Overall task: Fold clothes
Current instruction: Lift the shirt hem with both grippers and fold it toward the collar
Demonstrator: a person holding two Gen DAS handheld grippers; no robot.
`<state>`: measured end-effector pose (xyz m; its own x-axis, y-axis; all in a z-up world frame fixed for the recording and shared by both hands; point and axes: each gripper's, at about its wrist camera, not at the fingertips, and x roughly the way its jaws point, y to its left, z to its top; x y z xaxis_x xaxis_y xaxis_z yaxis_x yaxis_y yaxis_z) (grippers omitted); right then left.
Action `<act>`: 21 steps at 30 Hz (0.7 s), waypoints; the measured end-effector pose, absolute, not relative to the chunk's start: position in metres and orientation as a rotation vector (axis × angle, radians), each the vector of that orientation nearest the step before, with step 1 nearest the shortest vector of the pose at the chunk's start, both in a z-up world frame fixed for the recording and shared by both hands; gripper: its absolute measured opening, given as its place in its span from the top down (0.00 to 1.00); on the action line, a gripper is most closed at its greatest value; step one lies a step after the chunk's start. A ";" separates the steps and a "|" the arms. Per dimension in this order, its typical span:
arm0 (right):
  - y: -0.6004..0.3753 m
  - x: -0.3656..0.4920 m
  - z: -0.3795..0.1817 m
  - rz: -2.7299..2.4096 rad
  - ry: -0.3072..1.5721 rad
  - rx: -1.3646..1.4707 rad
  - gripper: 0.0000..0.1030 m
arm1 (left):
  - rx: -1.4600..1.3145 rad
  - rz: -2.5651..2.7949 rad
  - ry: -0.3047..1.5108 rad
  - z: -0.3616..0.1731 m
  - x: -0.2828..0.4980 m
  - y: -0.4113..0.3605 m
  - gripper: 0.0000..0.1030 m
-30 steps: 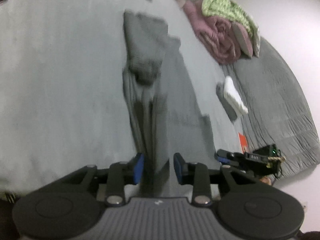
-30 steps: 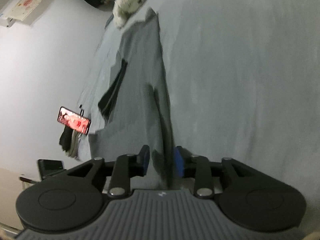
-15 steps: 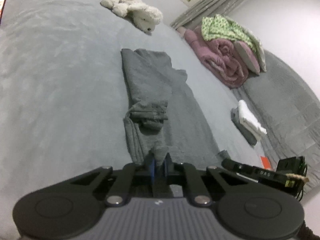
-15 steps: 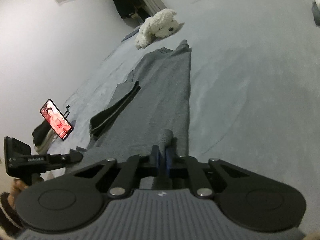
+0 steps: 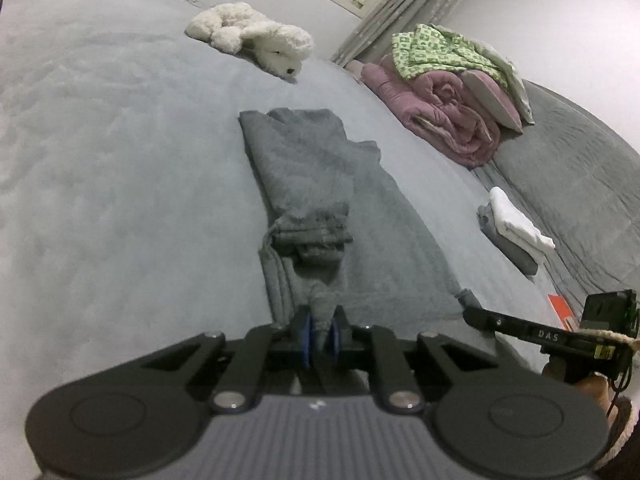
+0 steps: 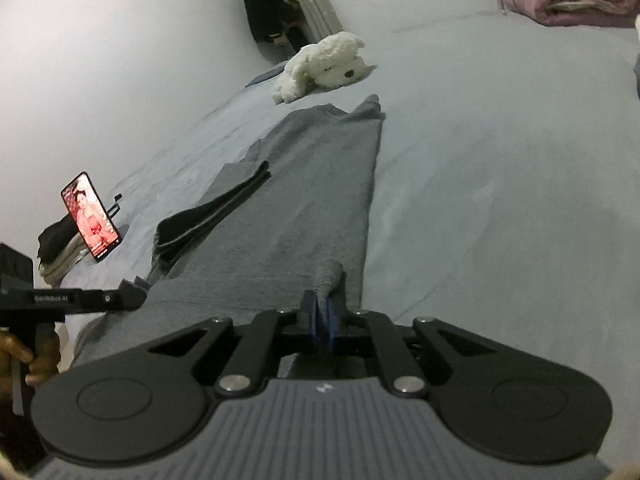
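Blue pads of the left gripper (image 5: 319, 336) pinch a peak of grey fabric at the near hem of the grey sweater (image 5: 320, 200), and the right gripper (image 6: 322, 322) clamps another raised peak of the same hem (image 6: 329, 276) in the same way. Both pairs of jaws have just eased slightly apart after closing, yet cloth is pressed between the pads on each side.

Ahead of the left gripper the sweater lies lengthwise on the grey bed cover (image 5: 100, 180), with a folded-in sleeve whose dark cuff (image 5: 316, 236) sits across its middle. Ahead and to the left of the right gripper, a dark cuffed sleeve (image 6: 208, 216) lies along the garment's left edge. Further left of that gripper, a lit phone (image 6: 91, 216) stands propped beside a small pile of clothes.

Right of the left gripper, a folded white and grey stack (image 5: 514, 232) rests on the bed. Beyond the sweater's collar end lies a white plush dog (image 5: 256, 36). Far right, a rolled pink duvet (image 5: 436, 116) carries a green patterned blanket (image 5: 436, 50).
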<state>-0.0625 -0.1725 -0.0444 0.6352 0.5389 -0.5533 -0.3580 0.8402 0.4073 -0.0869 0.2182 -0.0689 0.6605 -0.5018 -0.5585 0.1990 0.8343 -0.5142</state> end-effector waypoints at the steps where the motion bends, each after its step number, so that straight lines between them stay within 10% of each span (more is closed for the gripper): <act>1: -0.172 -0.062 -0.042 0.520 0.715 0.265 0.87 | -0.438 -0.396 0.741 -0.067 -0.088 0.221 0.82; 21: -0.168 0.048 -0.019 0.507 0.791 0.296 0.61 | -0.363 -0.363 0.773 -0.034 0.033 0.241 0.54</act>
<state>0.0478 -0.1683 -0.0195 0.5929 0.5367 -0.6004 -0.3209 0.8412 0.4352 0.0328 0.2406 -0.0337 0.6604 -0.4439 -0.6056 0.1824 0.8772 -0.4441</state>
